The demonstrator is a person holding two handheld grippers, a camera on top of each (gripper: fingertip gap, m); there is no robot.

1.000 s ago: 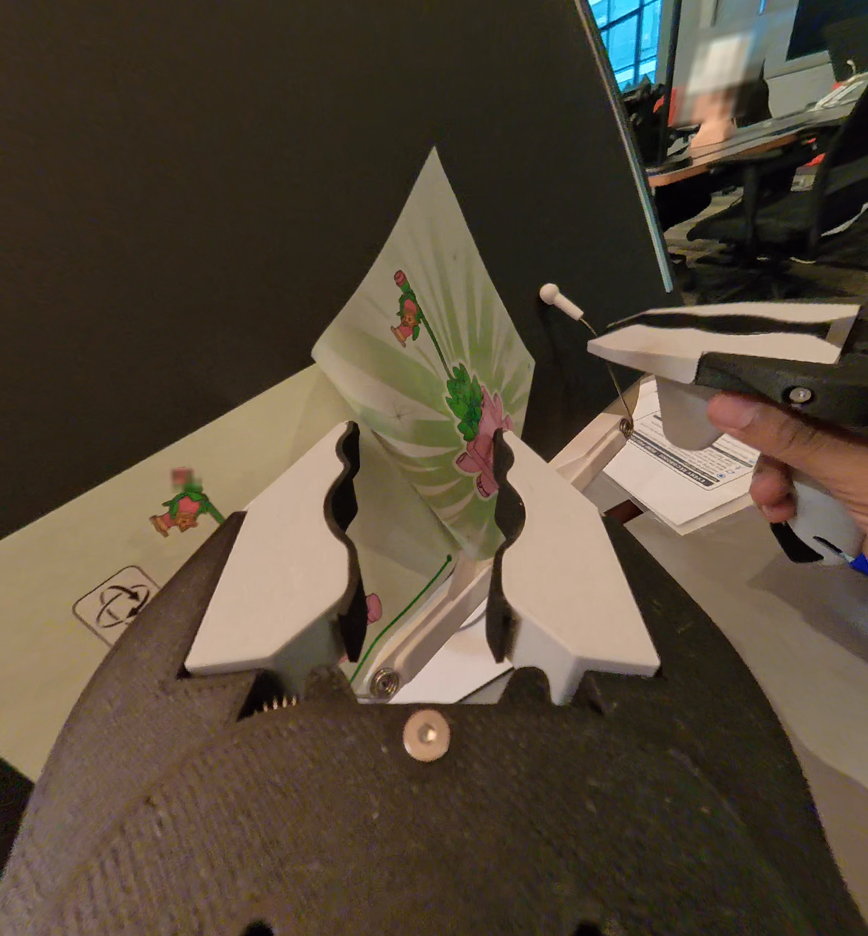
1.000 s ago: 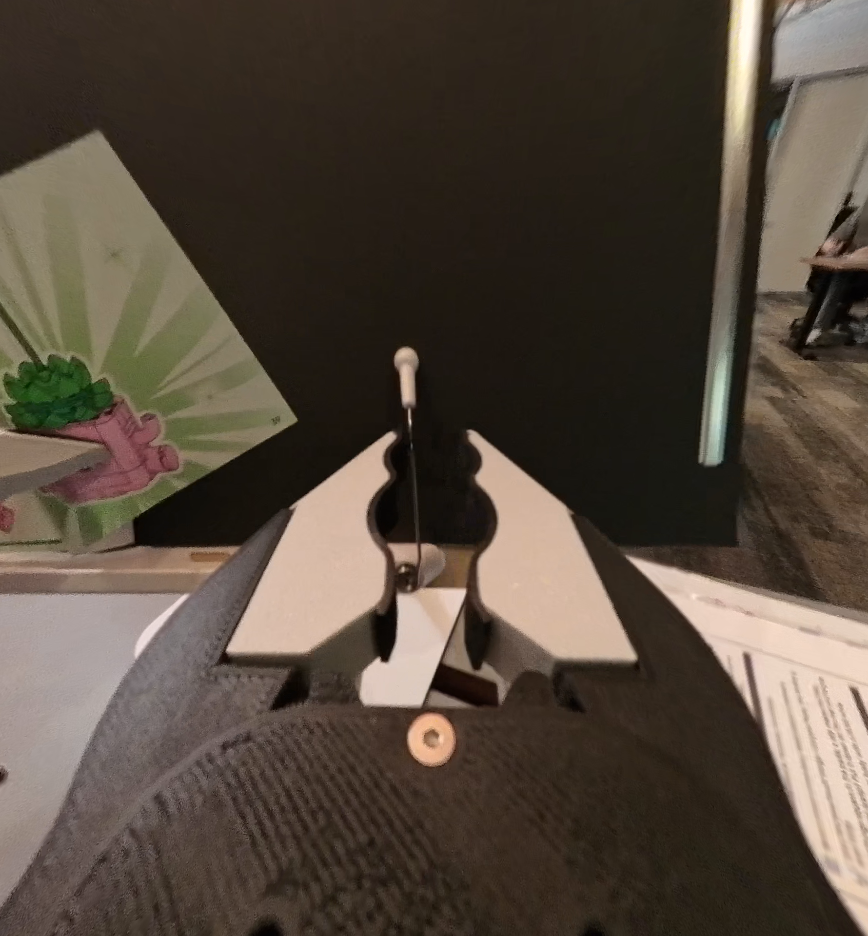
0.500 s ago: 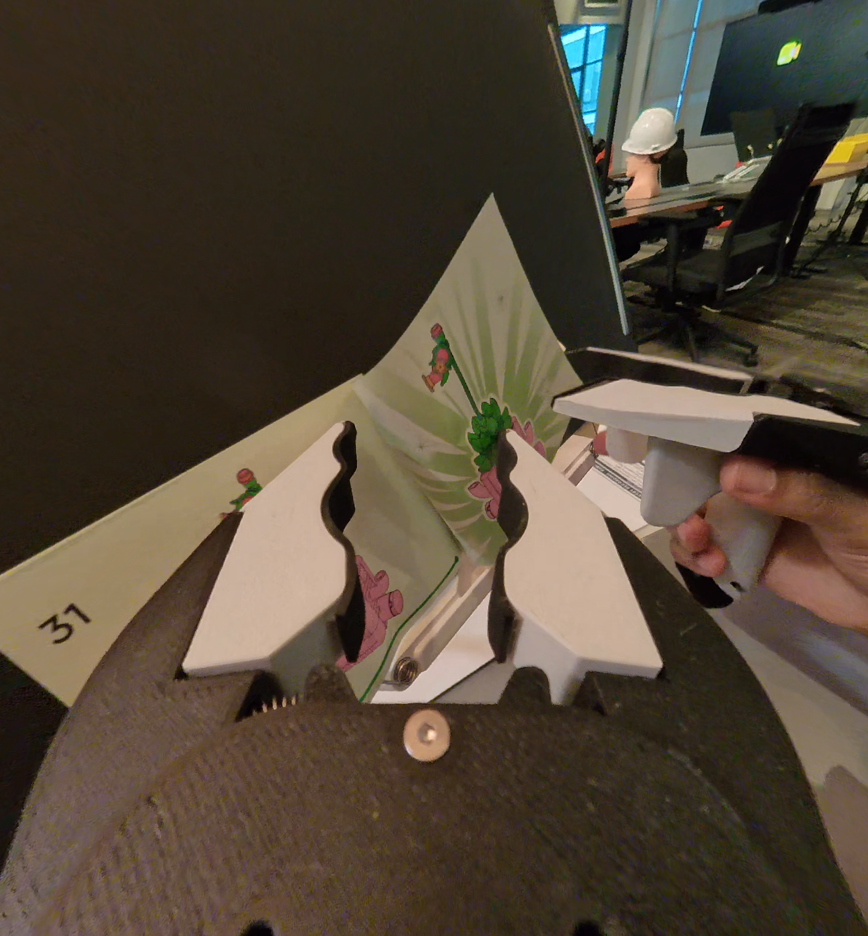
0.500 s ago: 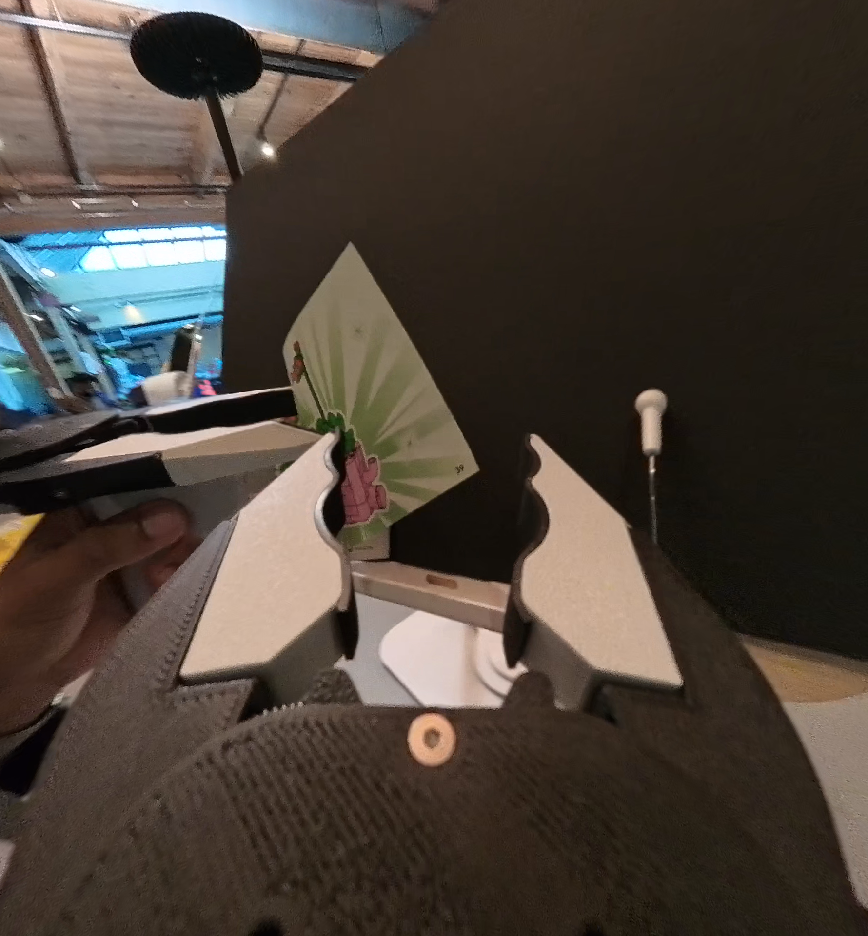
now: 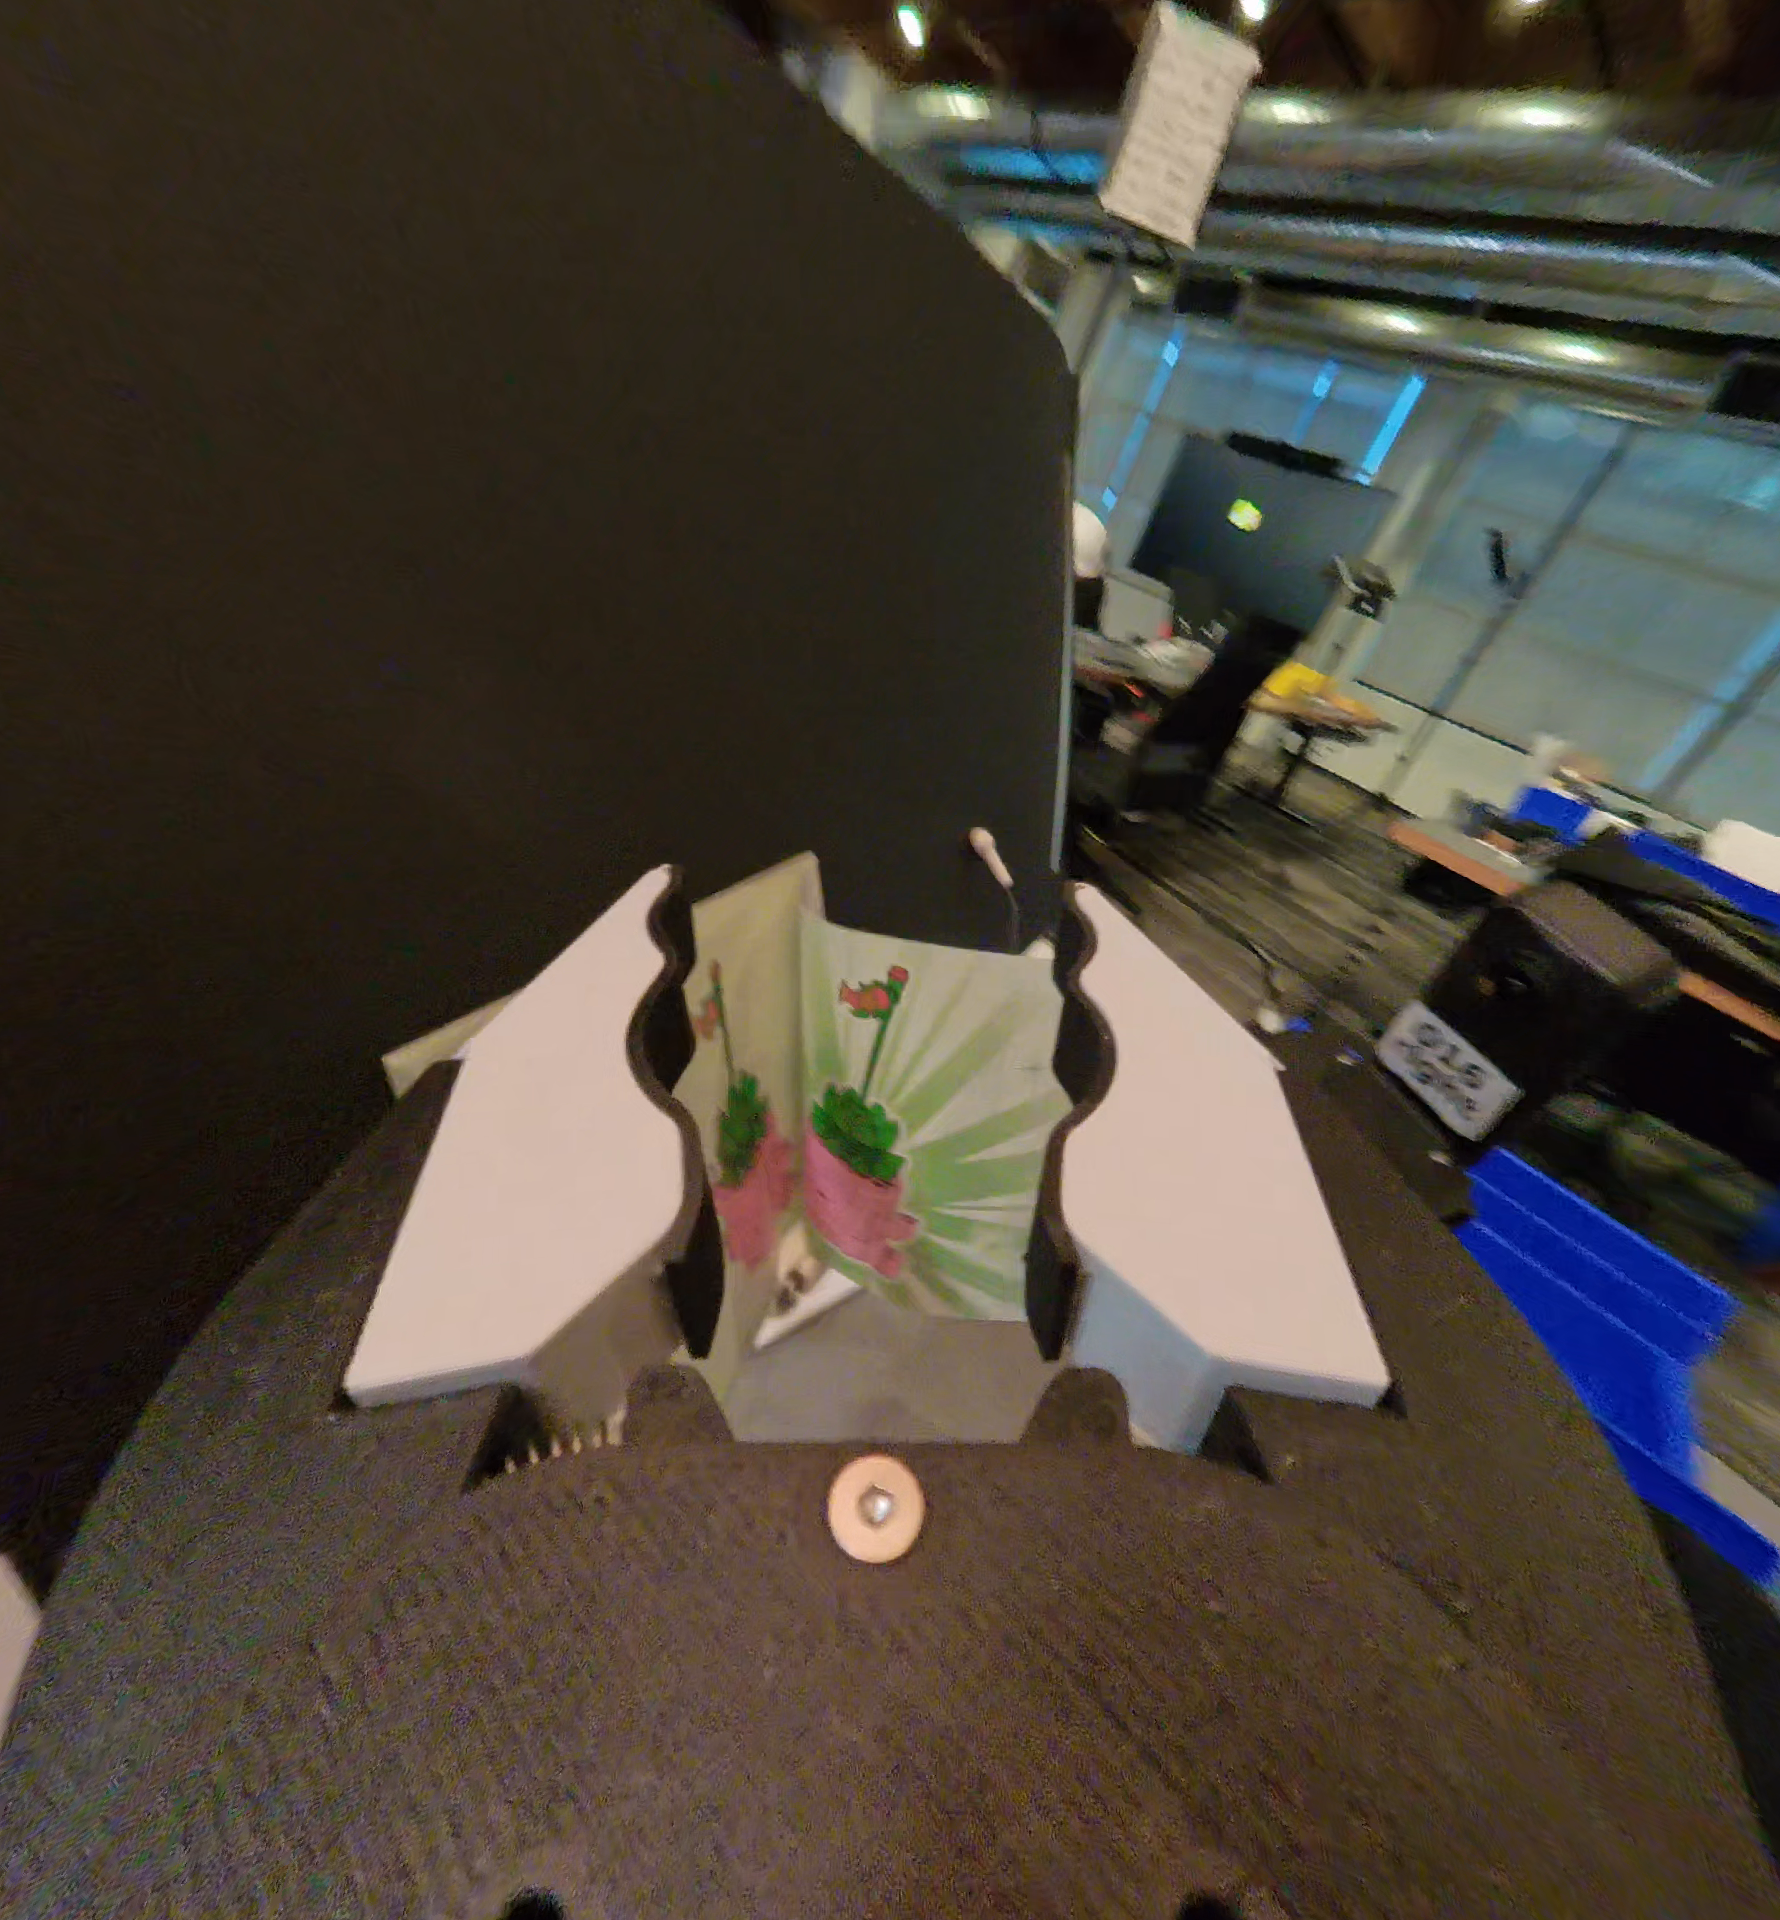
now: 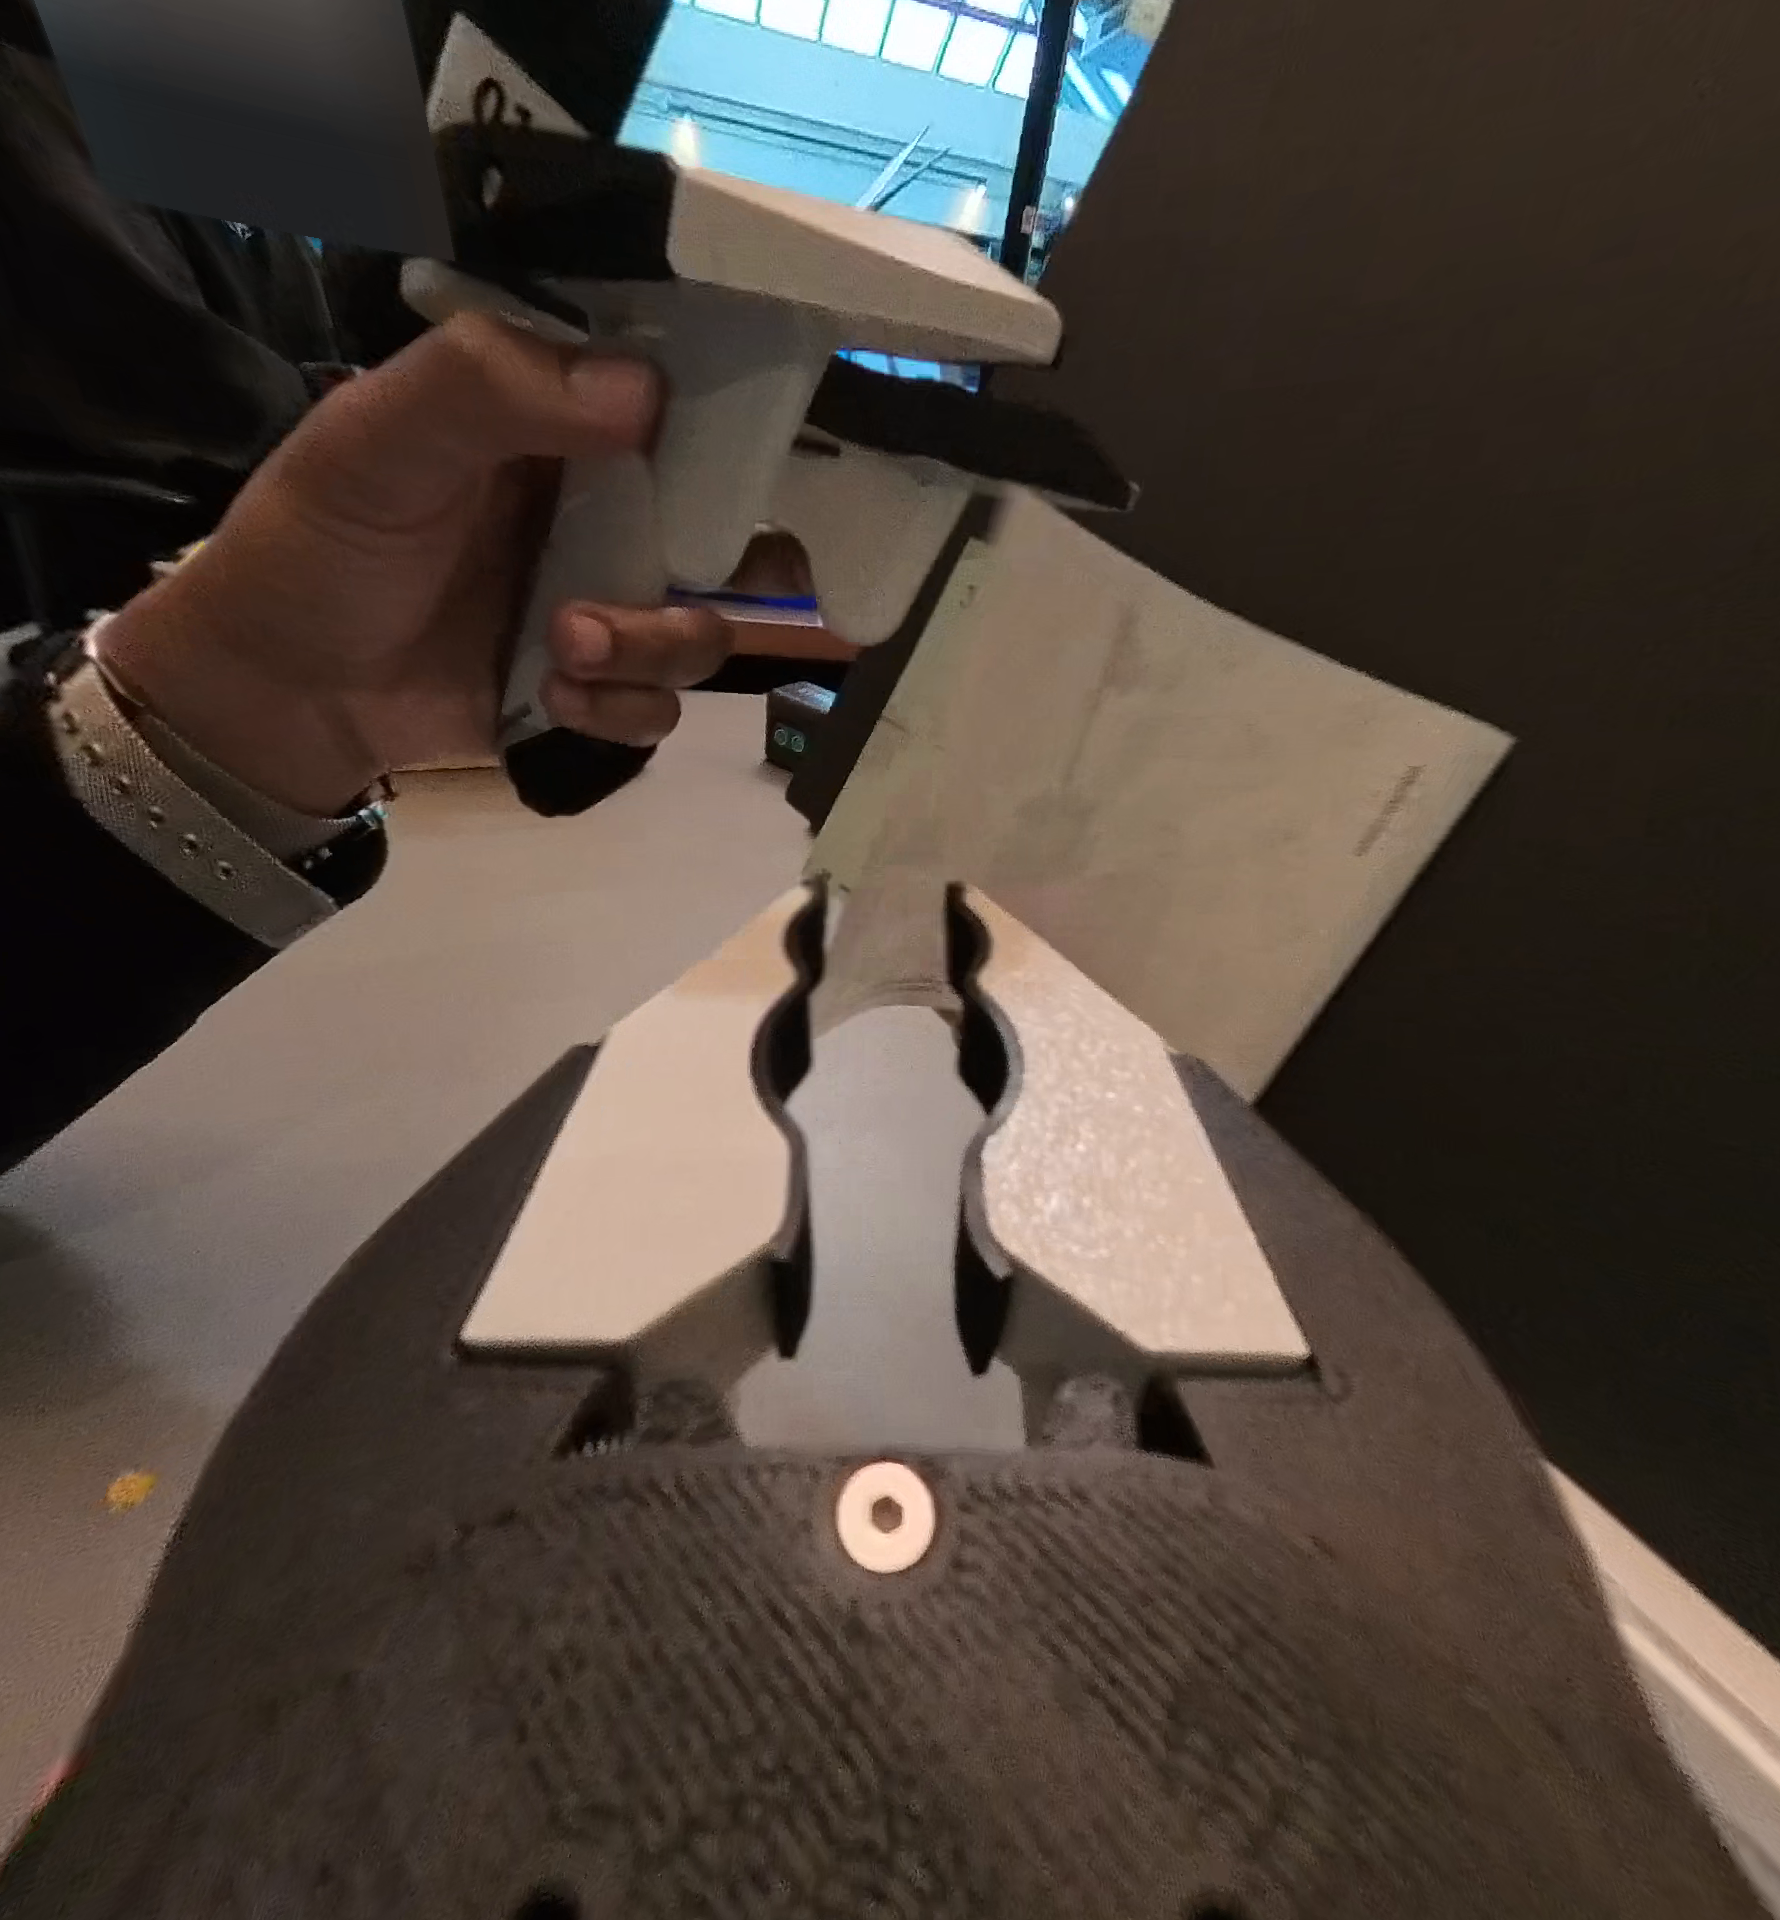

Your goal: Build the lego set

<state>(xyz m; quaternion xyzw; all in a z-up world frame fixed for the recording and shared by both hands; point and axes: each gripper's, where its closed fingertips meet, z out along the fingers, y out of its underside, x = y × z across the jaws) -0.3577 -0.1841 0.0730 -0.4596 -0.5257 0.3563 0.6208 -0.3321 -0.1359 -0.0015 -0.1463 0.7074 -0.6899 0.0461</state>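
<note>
behind everything a black backdrop panel (image 5: 450, 520) is stood, blocking the workshop beyond; below it the pale table (image 6: 398, 1039) is spread; the instruction booklet (image 5: 927, 1122) is propped open, apparently for reading; the left claw (image 5: 870, 1132) is gaped, empty; the right claw (image 6: 886, 956) is part-closed about the booklet's corner, contact unclear; no bricks are shown.
</note>
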